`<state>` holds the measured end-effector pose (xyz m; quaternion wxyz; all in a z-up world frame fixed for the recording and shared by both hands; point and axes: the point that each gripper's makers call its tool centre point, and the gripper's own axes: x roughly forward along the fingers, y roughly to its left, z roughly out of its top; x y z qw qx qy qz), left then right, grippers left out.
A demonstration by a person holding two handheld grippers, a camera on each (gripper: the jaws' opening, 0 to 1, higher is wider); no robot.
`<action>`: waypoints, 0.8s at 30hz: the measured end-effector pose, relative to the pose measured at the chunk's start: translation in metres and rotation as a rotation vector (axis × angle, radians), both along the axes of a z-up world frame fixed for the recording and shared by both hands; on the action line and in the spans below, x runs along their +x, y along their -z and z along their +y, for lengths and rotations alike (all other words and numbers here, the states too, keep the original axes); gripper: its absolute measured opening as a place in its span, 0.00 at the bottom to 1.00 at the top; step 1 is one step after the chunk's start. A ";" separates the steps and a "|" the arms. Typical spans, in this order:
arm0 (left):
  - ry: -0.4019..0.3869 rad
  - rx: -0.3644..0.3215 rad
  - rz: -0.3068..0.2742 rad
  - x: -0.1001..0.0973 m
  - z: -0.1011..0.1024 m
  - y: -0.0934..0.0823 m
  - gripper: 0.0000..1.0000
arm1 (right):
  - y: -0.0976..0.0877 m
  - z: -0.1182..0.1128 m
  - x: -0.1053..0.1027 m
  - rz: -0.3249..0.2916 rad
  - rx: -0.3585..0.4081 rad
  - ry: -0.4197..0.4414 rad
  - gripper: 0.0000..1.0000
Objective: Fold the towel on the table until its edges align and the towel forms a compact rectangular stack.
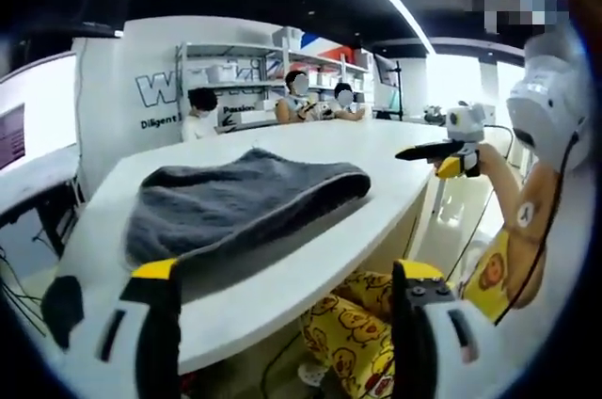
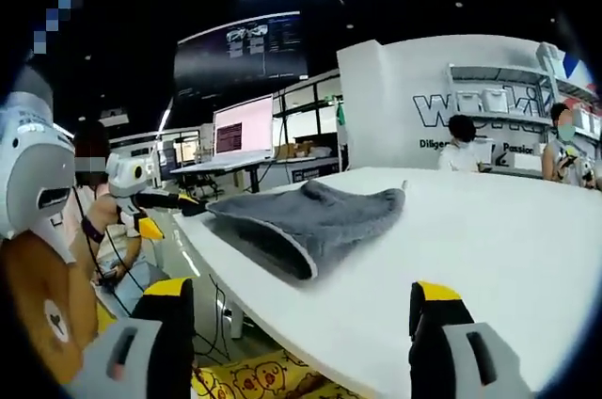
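In the left gripper view, the left gripper (image 1: 287,324) has its two black, yellow-tipped jaws spread wide apart, released, with nothing between them; they hang at the near edge of the white, curved-edged bench (image 1: 310,258), and the gap between them looks past that edge to the person's yellow patterned trousers (image 1: 362,328) below. In the right gripper view, the right gripper (image 2: 303,328) is likewise released, jaws well apart and empty, over bare bench top (image 2: 489,239) and the bench's near edge. The grey terry towel (image 1: 235,201) lies folded over into a thick, rounded, lumpy pad on the bench, one side of it running close along the bench edge nearest the person; its layers show as a doubled lip with a pale hem line (image 2: 282,239), and the edges do not look squarely matched. Neither gripper touches the towel (image 2: 310,215). In the left gripper view the right gripper (image 1: 451,156) hovers over the bench edge well apart from the towel; in the right gripper view the left gripper (image 2: 155,199) sits just beside the towel's corner at the bench edge, whether touching cannot be told. Wide bare bench lies beyond and beside the towel. People (image 1: 315,98) sit at the far edge before white shelving (image 1: 235,74).
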<state>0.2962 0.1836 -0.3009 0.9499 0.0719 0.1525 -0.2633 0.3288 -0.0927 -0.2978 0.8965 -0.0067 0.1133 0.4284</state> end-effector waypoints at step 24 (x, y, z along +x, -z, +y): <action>0.037 0.106 -0.014 0.010 0.002 -0.017 0.98 | -0.001 -0.002 0.007 0.019 0.016 -0.008 0.99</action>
